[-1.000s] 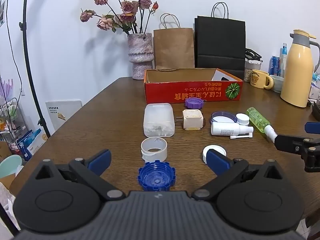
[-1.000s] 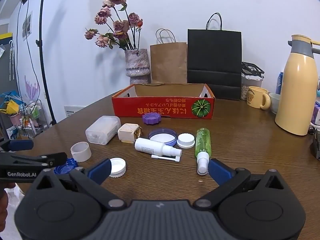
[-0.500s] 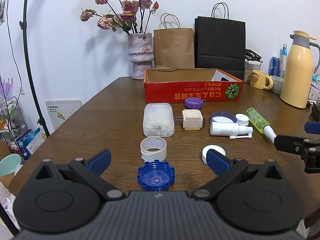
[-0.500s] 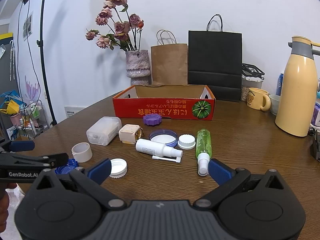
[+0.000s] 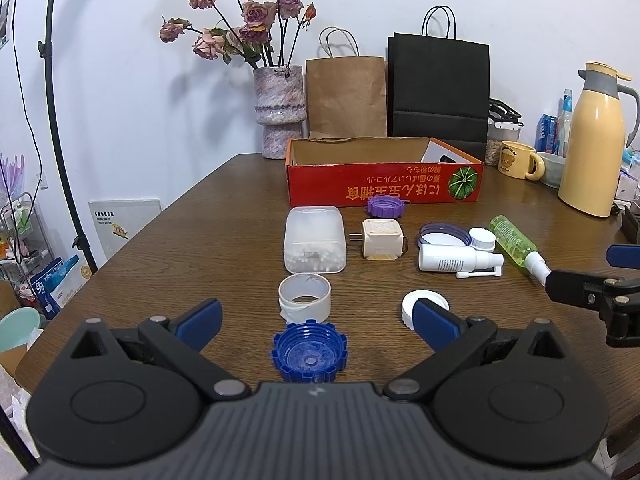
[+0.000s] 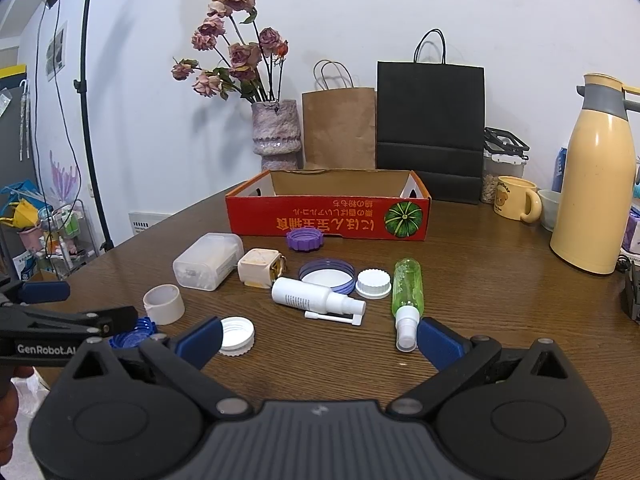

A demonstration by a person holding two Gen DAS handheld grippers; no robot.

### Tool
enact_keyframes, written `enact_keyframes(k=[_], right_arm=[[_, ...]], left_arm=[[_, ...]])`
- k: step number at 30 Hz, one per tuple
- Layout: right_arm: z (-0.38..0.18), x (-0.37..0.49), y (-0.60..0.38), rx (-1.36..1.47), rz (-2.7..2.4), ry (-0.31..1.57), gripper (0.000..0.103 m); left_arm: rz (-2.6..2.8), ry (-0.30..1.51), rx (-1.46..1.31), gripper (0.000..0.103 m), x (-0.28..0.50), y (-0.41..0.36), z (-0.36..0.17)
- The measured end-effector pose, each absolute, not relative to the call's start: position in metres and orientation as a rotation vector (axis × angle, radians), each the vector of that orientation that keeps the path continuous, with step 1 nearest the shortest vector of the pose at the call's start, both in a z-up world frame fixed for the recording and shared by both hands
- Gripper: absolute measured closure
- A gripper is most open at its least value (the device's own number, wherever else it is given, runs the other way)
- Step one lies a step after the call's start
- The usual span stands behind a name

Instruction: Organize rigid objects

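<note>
Judging by how things lie, the sorting has hardly begun: every loose item sits out on the brown bench (image 5: 168,248), and the red box (image 5: 384,190) at upper centre of the left view shows bare cardboard walls inside, with only a white-and-dark shape at its far right corner that is too hidden to name. Going left to right in that view, a clear plastic case (image 5: 314,239) of small white pieces lies just left of centre, with a white tape ring (image 5: 305,295) below it and a blue cap (image 5: 309,351) lower still, right between the spread fingers of the left tool (image 5: 316,318). That tool stands wide and holds nothing. Right of the case sits a cream plug adapter (image 5: 381,238), and a purple cap (image 5: 385,205) rests just in front of the box wall. Further right come a purple-rimmed lid (image 5: 442,236), a small white cap (image 5: 482,239) touching it, a white spray bottle (image 5: 456,259) lying on its side, and a white lid (image 5: 420,304) near the lower centre. A green spray bottle (image 5: 514,242) lies at the right, its nozzle toward the right tool (image 6: 318,338), which in its own view is also spread wide and empty, hovering low over the bench with the green bottle's nozzle close to its right finger. So all ten or so pieces are left to gather, probably into the box, and the blue cap looks like the nearest first pick for the left side.
</note>
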State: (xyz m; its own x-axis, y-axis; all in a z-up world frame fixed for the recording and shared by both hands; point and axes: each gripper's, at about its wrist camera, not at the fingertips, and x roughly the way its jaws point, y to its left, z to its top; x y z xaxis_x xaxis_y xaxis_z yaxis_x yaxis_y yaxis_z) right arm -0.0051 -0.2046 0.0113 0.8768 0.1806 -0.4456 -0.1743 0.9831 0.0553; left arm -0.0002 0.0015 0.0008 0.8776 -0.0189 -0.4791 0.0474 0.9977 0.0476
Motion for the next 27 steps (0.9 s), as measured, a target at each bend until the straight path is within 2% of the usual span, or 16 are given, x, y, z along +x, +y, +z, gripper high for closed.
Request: enact_keyframes(k=[27], right_arm=[[0.0146,-0.0102,-0.1997,-0.001,0.204,0.445,0.0]], left_arm=[[-0.04,0.492,0.055,0.0,-0.0015,0.0006,0.0028]])
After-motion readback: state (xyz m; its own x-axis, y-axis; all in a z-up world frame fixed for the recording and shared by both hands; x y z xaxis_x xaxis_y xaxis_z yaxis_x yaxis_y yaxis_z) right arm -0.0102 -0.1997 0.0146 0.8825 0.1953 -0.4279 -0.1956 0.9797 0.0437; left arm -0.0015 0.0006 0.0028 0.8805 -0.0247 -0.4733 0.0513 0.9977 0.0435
